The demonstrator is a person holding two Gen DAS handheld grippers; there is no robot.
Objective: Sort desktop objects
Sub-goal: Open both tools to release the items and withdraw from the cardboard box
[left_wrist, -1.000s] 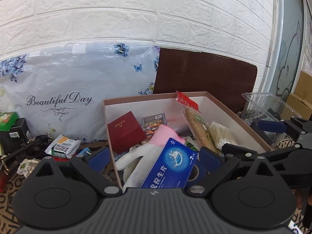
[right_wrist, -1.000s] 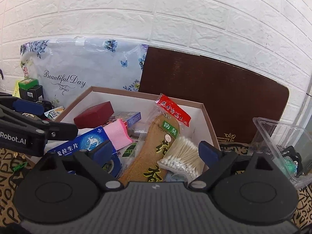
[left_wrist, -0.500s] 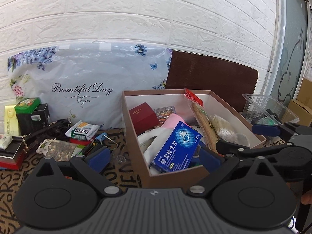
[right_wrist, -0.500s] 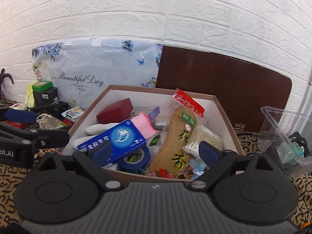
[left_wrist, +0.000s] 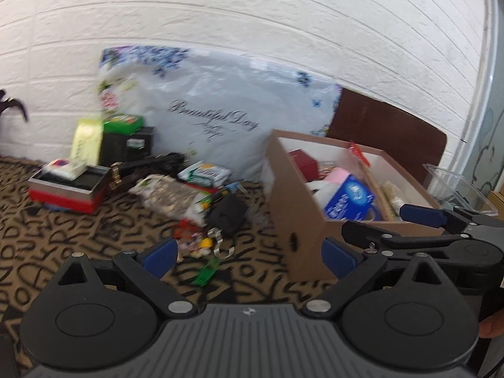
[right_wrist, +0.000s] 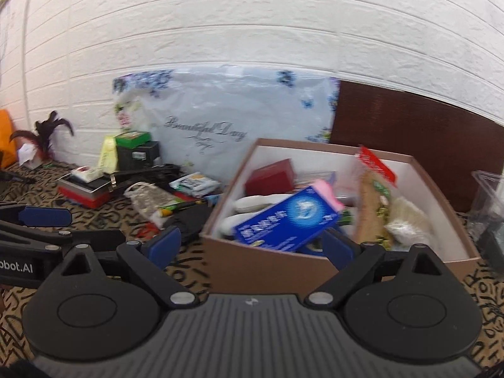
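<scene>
Nearest to me, the left gripper (left_wrist: 247,253) hangs with its blue-padded fingers spread wide and nothing between them, above the patterned cloth (left_wrist: 63,245) with its black letter print; the right gripper (right_wrist: 252,244) is likewise spread wide and empty, poised just before the front wall of the cardboard box (right_wrist: 267,267); both views are smeared with motion blur, so small things are hard to name. Just beyond the left gripper's pads lies a scatter of loose bits on the cloth: a green clip (left_wrist: 206,272), a metal clip (left_wrist: 220,245), some red and yellow pieces too blurred to name, and a black pouch (left_wrist: 228,214) near the box's left side. Inside the box a blue carton (right_wrist: 286,220) leans tilted at the front, with a pink item (right_wrist: 327,193) behind it, a dark red box (right_wrist: 271,176) toward the back left, and a long packet with a red top (right_wrist: 373,189) standing beside a bag of cotton swabs (right_wrist: 406,217) on the right. Further left on the cloth sit a printed drawstring bag (left_wrist: 167,193), a tissue pack (left_wrist: 204,173), and a red-sided tray (left_wrist: 67,189); behind these a black box (left_wrist: 126,148) carries a green one (left_wrist: 124,123). At the back a floral plastic bag (left_wrist: 214,116) and a brown board (right_wrist: 419,138) lean against the white brick wall (right_wrist: 252,31); a clear plastic container (left_wrist: 456,186) stands right of the box.
</scene>
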